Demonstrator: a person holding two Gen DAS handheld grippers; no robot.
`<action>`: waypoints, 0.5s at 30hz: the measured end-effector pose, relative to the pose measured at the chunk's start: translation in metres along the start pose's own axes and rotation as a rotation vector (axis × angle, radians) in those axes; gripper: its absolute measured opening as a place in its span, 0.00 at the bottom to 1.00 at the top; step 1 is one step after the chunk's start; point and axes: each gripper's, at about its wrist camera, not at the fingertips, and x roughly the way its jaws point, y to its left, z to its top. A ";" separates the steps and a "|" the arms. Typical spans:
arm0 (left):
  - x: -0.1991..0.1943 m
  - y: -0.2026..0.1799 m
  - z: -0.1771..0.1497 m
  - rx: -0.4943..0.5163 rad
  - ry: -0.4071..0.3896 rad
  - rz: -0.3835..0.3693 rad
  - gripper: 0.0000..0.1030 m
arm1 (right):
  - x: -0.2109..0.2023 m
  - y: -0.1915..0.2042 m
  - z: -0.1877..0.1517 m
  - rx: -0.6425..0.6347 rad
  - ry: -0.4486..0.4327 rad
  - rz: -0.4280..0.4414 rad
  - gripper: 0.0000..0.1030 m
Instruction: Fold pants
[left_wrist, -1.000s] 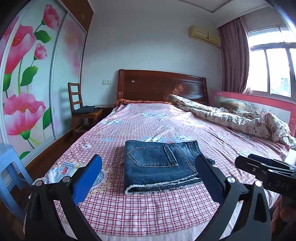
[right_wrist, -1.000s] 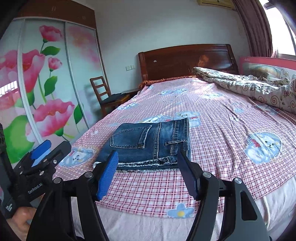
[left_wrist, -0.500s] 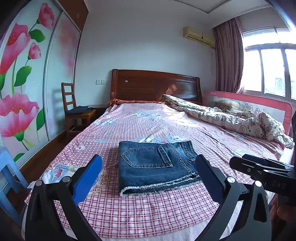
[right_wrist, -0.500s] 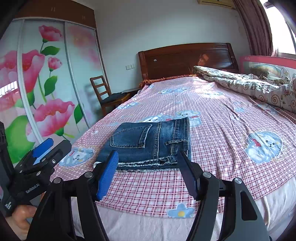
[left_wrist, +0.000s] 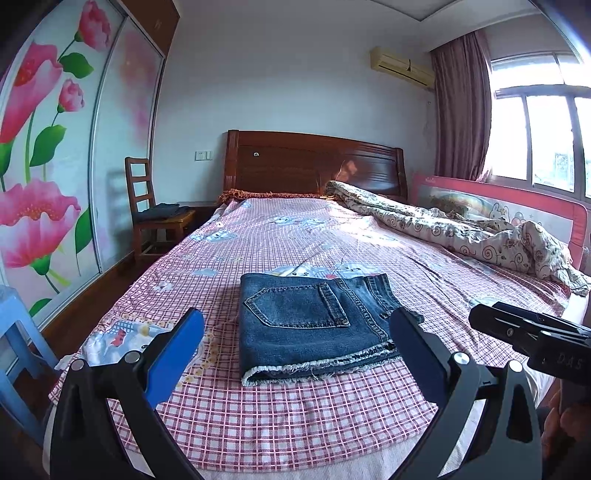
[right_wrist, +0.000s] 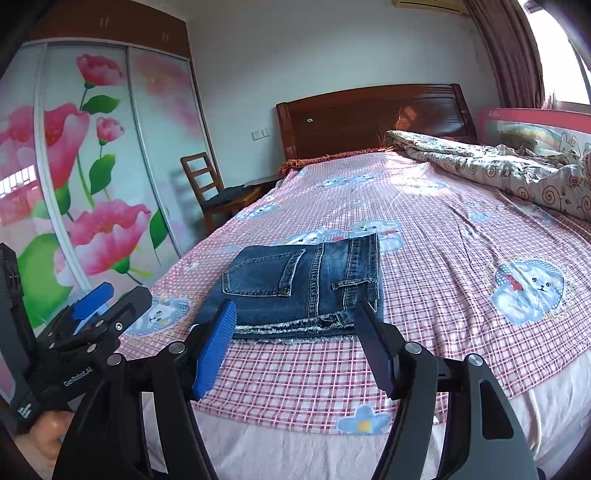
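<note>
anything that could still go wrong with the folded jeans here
The folded jeans lie near the foot edge of the bed, so a nudge from either open tongs, left or right, could slide them off. The frayed hem could snag a fingertip and undo the fold.

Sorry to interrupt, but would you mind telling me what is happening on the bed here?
A person holds a gripper in each hand over the foot of the bed. The denim shorts lie folded into a neat rectangle on the checked sheet. The left gripper and right gripper are both open, touching nothing.
</note>
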 end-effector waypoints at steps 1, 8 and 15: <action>0.000 0.000 0.000 0.000 0.002 -0.001 0.98 | -0.001 0.000 0.000 0.000 0.000 0.001 0.63; 0.002 -0.002 -0.001 0.019 0.015 0.022 0.98 | 0.000 -0.001 0.001 0.001 0.004 0.002 0.63; 0.004 -0.010 0.000 0.077 0.038 0.018 0.98 | 0.002 -0.002 0.002 -0.002 0.010 0.003 0.63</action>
